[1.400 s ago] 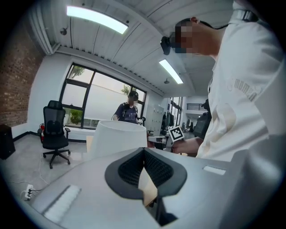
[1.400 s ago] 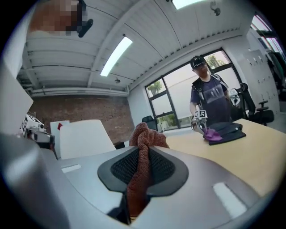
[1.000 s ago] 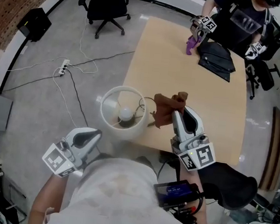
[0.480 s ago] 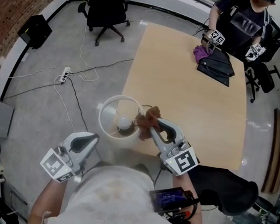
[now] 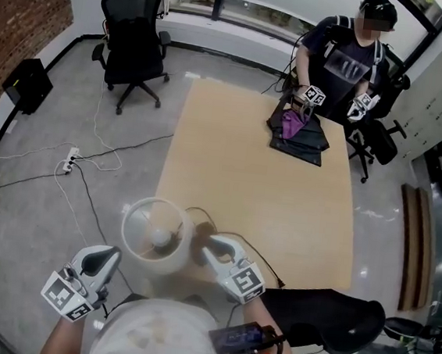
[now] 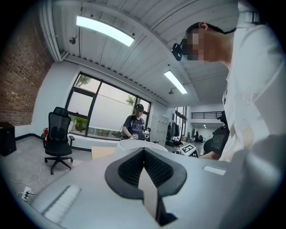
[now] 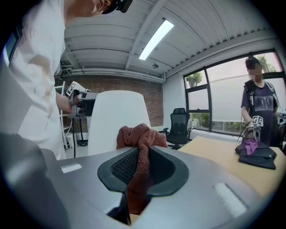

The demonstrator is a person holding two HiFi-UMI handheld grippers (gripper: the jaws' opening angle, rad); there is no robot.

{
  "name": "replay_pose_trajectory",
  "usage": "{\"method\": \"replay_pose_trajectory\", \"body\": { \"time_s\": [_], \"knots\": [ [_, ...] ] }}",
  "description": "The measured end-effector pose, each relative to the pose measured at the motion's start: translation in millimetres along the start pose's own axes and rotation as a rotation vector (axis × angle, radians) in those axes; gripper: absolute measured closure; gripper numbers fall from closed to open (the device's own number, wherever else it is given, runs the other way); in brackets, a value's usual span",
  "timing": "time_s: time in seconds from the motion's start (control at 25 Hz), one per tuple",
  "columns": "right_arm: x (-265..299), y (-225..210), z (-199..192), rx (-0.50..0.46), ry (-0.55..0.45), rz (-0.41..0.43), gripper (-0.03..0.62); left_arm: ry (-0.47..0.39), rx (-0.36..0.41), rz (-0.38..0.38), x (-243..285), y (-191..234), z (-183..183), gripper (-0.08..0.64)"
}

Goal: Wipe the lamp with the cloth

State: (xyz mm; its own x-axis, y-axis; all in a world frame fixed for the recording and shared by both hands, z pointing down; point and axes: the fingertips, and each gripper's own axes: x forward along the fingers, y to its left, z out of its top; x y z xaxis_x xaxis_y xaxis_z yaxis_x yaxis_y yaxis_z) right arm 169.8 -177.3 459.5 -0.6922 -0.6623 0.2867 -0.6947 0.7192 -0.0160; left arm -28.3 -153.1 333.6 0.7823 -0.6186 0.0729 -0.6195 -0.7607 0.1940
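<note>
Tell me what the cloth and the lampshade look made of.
Cloth: rust-brown textile, probably terry or knit, with a matte finish; its surface is nubbly and it bunches in soft folds. Lampshade: white, smooth and matte with an even surface; plastic or stretched fabric, I can't tell which.

L gripper (image 6: 144, 152), jaws together; white lamp shade (image 6: 129, 144) just beyond; chair (image 6: 58, 134) at left.

No word, label, brand or number can be read on anything here.
</note>
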Motion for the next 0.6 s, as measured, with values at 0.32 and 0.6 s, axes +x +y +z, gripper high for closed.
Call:
{"method": "replay_pose_trajectory", "body": {
  "time_s": [0.32,0.6],
  "knots": [
    [-10.6,-19.4,49.3,0.036,-0.138,-0.001,0.509,-0.016,0.007,0.031,-6.0,9.2,5.9,0.558],
    [-7.5,-33.1,135.1,0.053,-0.333,0.123,0.509,-0.01,0.006,0.057,-8.1,16.1,3.3,0.558]
  ]
}}
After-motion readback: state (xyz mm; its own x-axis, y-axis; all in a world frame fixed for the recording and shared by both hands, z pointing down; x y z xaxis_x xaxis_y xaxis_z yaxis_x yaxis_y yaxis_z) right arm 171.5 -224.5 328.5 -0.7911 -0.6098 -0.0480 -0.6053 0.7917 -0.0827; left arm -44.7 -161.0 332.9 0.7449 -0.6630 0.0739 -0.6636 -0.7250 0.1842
